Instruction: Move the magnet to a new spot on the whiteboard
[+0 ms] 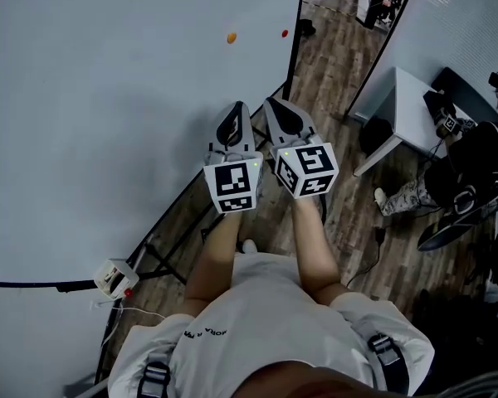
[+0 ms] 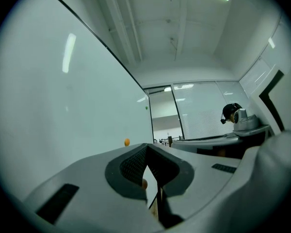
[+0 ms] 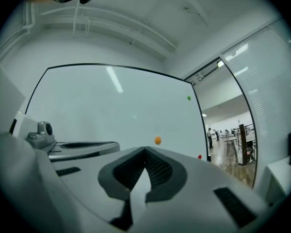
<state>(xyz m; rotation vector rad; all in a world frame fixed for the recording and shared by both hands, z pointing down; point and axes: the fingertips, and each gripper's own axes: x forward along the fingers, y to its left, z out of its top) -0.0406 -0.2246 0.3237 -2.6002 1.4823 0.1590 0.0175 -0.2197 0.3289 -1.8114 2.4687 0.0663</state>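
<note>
A small orange magnet [image 1: 231,37] sticks to the large whiteboard [image 1: 108,123], with a red magnet [image 1: 285,33] close to the board's right edge. Both grippers are held side by side in front of my body, pointing at the board and well short of the magnets. The left gripper [image 1: 237,110] is shut with nothing in it, and so is the right gripper [image 1: 272,104]. In the left gripper view the orange magnet [image 2: 127,141] shows just above the closed jaws [image 2: 146,148]. The right gripper view shows the orange magnet [image 3: 157,140], a green magnet [image 3: 188,98] and the red magnet [image 3: 199,156] beyond its closed jaws [image 3: 145,152].
The whiteboard stands on a black frame [image 1: 170,251] over a wooden floor. A small white box [image 1: 114,279] sits at its lower edge. To the right are a glass partition, a white table [image 1: 407,106] and a seated person [image 1: 473,168].
</note>
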